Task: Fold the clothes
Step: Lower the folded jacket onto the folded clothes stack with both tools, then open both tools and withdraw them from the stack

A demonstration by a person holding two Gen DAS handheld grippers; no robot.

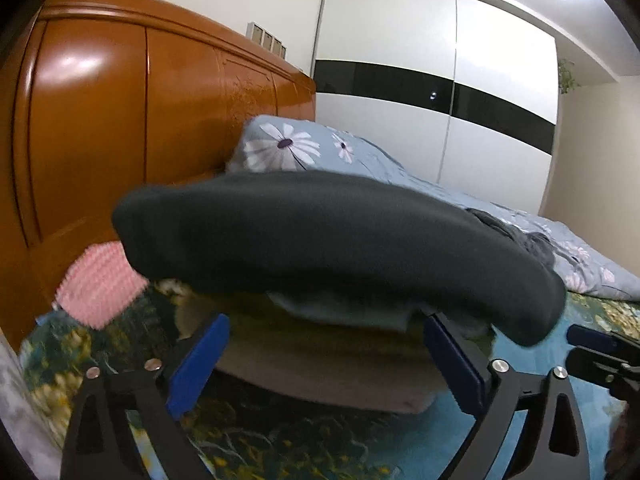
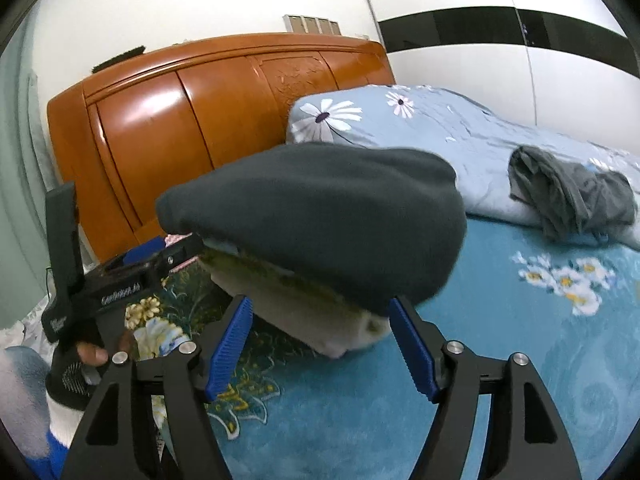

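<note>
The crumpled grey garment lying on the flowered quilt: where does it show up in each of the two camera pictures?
Left wrist view: crumpled grey garment right of centre, mostly hidden behind the folded dark garment.
Right wrist view: in full sight at the right edge, on the quilt.
Shared landmark: the orange wooden headboard.

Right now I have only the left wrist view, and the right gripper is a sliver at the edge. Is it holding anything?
Observer: No. The right gripper is open, with nothing clamped.
Operator: What sits in front of it?
Observer: The corner of a pale folded item, sticking out beneath the dark folded garment.
Operator: Anything left to fold? The dark garment blocks my view behind it.
Observer: Yes, a crumpled grey garment lies unfolded on the light blue floral quilt.
</note>
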